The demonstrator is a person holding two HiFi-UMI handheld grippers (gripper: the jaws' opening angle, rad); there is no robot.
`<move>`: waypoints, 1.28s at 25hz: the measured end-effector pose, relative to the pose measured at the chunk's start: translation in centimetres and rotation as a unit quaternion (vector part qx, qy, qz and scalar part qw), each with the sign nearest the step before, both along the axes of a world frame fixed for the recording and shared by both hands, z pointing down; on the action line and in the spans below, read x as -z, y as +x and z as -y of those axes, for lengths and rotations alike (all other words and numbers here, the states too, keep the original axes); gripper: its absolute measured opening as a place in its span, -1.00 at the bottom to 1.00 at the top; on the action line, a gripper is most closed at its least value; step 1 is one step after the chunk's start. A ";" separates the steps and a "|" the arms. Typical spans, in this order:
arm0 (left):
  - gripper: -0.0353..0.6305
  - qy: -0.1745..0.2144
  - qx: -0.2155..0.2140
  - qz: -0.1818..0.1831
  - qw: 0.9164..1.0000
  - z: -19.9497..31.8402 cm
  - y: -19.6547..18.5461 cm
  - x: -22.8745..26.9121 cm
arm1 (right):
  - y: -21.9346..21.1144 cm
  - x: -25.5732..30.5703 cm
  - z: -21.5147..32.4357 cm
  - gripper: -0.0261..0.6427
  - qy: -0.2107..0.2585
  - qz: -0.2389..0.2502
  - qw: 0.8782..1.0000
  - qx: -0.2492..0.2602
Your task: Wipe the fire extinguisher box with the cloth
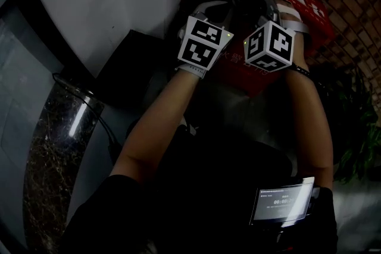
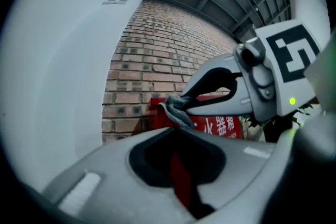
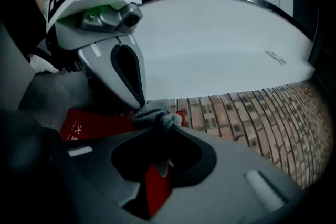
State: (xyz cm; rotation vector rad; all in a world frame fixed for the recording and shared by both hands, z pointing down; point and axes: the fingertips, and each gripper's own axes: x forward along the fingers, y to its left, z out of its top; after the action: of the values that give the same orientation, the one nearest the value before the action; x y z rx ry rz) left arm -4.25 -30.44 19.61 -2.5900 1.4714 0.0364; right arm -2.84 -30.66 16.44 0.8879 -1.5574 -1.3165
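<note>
Our left gripper (image 2: 176,132) and right gripper (image 3: 157,136) are grey plastic, each bearing a white cube (image 1: 201,40) with black square markers; our sleeve (image 1: 101,211) is black

Red fire extinguisher box (image 1: 297,0), white lettering; grey cloth (image 3: 157,115); reddish-brown brick wall (image 2: 157,44), pale mortar grid; black-white squares on marker cubes (image 1: 199,44).
</note>
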 end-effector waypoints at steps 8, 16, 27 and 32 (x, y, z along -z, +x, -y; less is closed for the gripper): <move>-0.89 0.001 -0.014 -0.010 1.000 1.2 -0.8 -2.1 | -1.0 0.2 2.5 -0.75 0.010 0.003 1.000 -0.022; -0.89 -0.014 -0.029 -0.039 0.999 1.8 0.5 -6.2 | 0.1 -0.9 3.9 -0.75 0.017 0.003 0.998 -0.058; -0.89 -0.032 -0.037 -0.004 0.999 2.0 0.4 -11.0 | 0.2 -7.1 4.2 -0.76 -0.018 0.001 0.997 -0.076; -0.89 -0.048 -0.024 -0.019 0.998 2.8 -1.4 -12.5 | 0.0 -10.8 4.2 -0.76 -0.048 0.006 0.995 -0.083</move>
State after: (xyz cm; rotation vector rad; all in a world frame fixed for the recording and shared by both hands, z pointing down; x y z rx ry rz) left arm -5.67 -33.26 32.12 -2.7146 1.4589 0.0222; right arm -2.85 -34.82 27.21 0.9455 -1.5085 -1.1113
